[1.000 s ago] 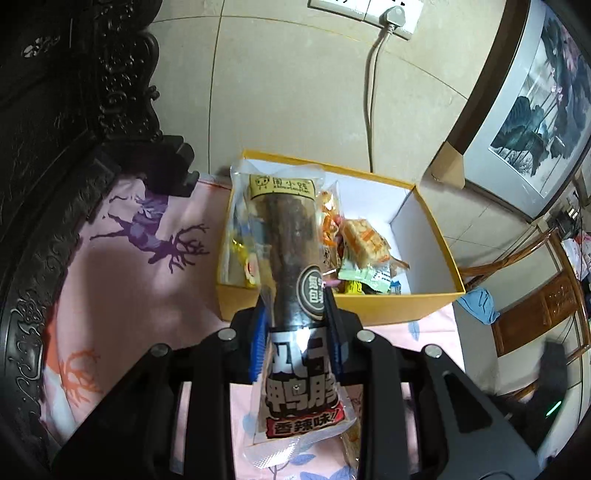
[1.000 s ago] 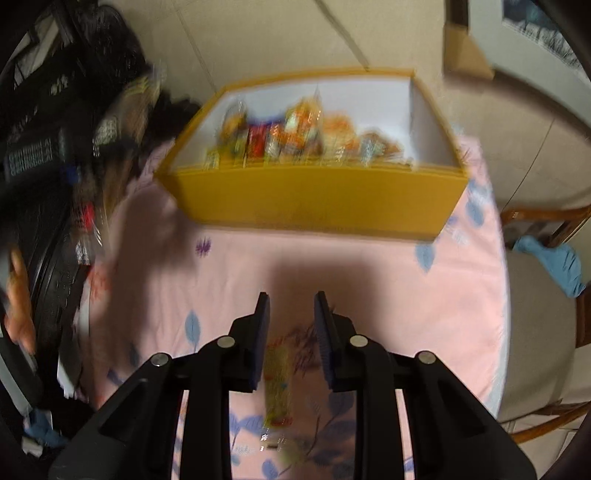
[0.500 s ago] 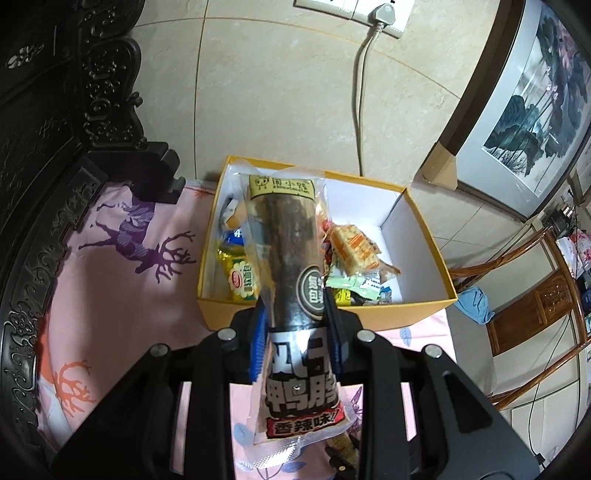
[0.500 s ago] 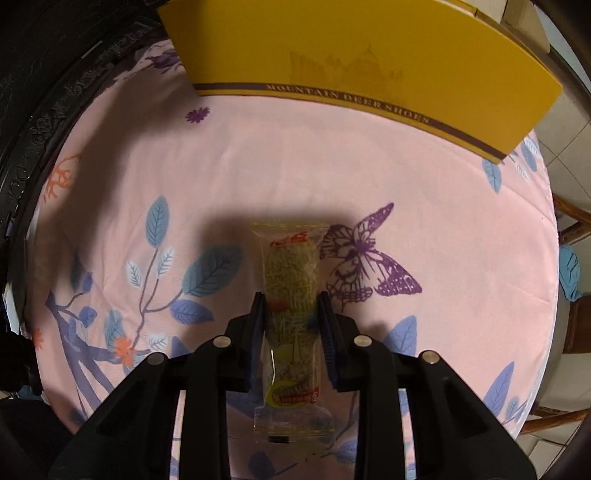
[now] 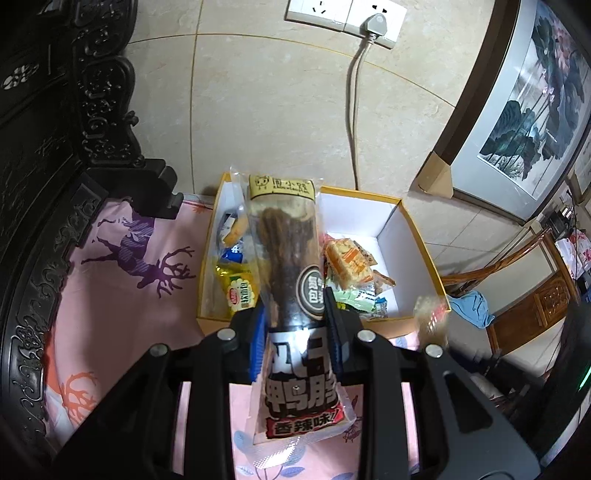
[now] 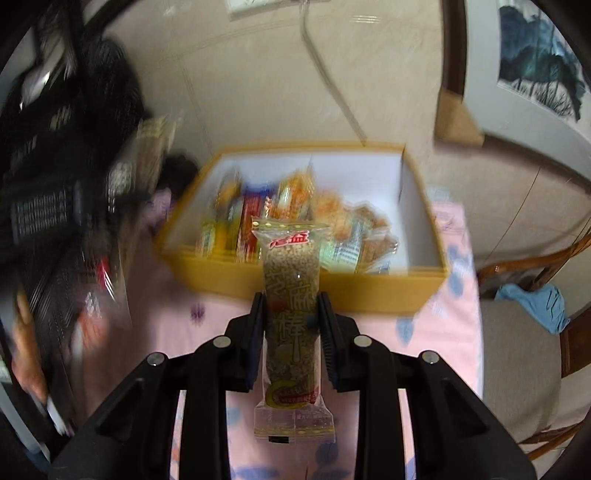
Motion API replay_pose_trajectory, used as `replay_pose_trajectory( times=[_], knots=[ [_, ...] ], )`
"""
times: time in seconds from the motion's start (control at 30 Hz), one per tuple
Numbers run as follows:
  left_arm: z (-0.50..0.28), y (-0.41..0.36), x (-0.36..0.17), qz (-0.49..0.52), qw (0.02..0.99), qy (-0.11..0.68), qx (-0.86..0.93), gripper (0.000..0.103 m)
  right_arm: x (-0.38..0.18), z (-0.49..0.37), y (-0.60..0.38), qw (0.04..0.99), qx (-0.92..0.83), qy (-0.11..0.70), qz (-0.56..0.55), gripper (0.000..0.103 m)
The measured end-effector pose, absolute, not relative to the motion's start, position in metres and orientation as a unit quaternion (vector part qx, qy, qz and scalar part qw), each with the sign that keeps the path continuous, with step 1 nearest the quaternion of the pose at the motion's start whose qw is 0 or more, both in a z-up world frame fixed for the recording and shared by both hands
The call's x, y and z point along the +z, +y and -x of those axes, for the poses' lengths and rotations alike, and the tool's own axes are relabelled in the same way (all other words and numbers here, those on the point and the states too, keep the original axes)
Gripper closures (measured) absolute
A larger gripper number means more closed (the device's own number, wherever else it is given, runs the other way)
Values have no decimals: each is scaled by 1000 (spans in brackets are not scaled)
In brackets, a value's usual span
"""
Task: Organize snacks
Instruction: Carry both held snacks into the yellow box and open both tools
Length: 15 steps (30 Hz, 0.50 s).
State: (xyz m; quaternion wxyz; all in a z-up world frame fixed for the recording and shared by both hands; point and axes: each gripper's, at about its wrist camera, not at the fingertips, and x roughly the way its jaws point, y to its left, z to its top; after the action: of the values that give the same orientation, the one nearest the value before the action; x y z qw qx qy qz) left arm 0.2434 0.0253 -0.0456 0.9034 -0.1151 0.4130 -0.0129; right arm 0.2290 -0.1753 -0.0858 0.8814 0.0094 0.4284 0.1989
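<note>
We see the left gripper [image 5: 295,314] clamped on a long clear pouch [image 5: 286,266] of dark dried meat with a black printed lower half; its pads press both sides of the pouch, which sticks out forward over the yellow box [image 5: 421,243]. The right gripper [image 6: 291,306] is clamped on a narrow clear bar [image 6: 291,295] of pale grain with red print, held off the pink cloth [image 6: 207,332] in front of the box [image 6: 369,291].

The left view is sharp. It shows the box's white inside with snacks [image 5: 347,266] piled toward its near wall, part of them hidden behind the pouch. It also shows the deer print [image 5: 147,254] on the cloth [image 5: 96,295], the carved black furniture [image 5: 55,147] at the left, a wall socket with 1 plug [image 5: 375,20] and cord, and a framed painting [image 5: 524,110]. At its right edge a blurred clear packet [image 5: 430,317] appears by the box's near right corner; we cannot tell for sure what it is.

The right view is blurred everywhere but the gripper and bar. It alone shows the near wall of the box from outside, the packs standing in a row inside, and a chair seat with a blue rag [image 6: 535,299]. A dark shape at its left edge is too smeared to read.
</note>
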Motion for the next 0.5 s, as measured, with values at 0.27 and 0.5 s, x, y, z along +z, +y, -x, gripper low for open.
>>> replay_pose_trajectory(
  times=[0.27,0.5],
  knots=[
    [-260,12,-40,104,906,409,-17,75,-59,-277,-170,891,196,408,-33,74],
    [-284,10,-35,97,909,405,-16,75,-52,-293,-166,894,198,400,-35,74]
  ],
)
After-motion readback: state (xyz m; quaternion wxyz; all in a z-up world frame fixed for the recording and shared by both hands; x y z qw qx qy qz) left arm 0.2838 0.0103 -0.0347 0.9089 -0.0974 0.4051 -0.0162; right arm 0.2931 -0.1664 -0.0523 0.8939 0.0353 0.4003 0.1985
